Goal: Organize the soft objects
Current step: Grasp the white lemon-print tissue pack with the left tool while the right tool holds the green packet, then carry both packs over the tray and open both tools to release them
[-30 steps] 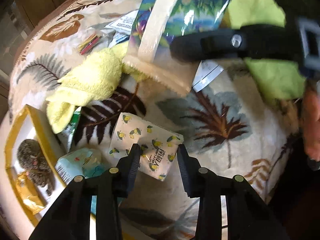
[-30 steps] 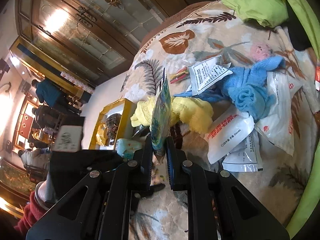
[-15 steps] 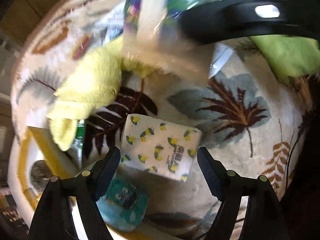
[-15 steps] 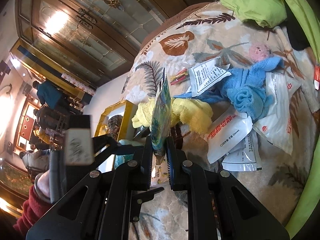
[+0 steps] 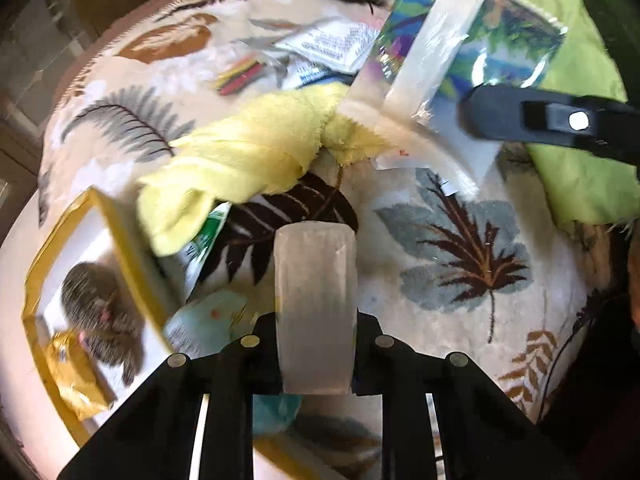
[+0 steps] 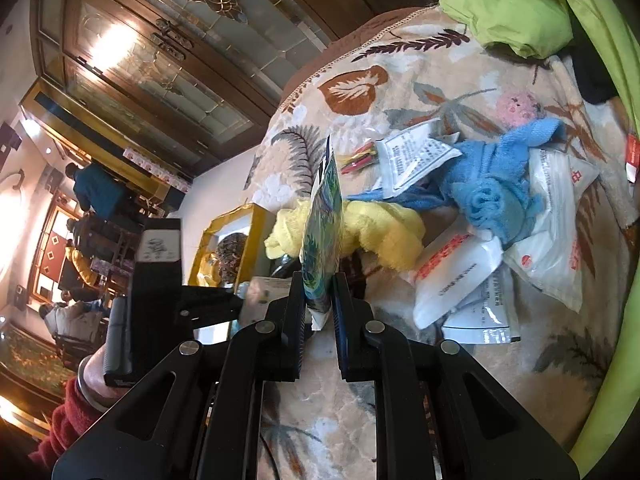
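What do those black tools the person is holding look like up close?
Each is matte black plastic: two flat angular fingers on slotted linkage bars joined by round silver rivets. The left gripper and right gripper look identical. The left one's boxy black body carries a white printed label. The person wears a red knitted sleeve.

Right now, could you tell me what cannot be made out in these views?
Left wrist: the pale pack in the left gripper, jaws closing, is motion-blurred, print unreadable.
Left wrist: dark furry thing in the yellow box, blurred.
Right wrist: patterned packet in the right gripper, edge-on, face hidden.
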Tool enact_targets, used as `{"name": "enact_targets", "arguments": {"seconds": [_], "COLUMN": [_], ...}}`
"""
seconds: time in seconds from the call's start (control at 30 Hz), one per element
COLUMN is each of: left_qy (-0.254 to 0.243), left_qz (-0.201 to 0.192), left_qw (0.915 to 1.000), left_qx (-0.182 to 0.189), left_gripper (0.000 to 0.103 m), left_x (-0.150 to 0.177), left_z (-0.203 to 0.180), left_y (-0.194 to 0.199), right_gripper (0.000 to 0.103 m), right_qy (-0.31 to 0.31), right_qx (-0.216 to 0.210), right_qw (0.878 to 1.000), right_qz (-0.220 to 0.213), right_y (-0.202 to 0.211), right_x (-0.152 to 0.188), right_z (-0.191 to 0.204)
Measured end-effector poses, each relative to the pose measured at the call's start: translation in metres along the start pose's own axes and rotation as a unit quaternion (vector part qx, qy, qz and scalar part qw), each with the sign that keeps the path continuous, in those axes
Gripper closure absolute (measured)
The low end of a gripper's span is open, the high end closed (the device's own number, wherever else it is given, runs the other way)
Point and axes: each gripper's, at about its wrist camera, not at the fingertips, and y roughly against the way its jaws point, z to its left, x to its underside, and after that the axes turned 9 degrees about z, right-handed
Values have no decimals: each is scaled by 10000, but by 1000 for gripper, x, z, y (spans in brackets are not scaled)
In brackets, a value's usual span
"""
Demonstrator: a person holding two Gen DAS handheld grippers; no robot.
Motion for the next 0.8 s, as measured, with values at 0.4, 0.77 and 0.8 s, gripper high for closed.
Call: {"name": "enact_targets", "arguments": {"seconds": [0.4, 0.77, 0.8], "left_qy": [1303, 2945, 3025], "left_qz": [-696, -423, -444], "left_qw": [9869, 9456, 9442], "left_qx": [-654, -1316, -1225], "left_gripper": [82, 79, 75], "left_x": [63, 72, 72], "left_z": [86, 174, 174], "left_y": [90, 37, 34], "right_gripper": [91, 91, 91], "right_qy": [880, 1464, 1446], "right_qx": [-299, 252, 161], "right_qw": [9951, 9835, 9832], "right_qz": [349, 1035, 1104], "right_y": [-45, -150, -153], "right_x": [-17, -39, -39], "right_z": [88, 143, 143]}}
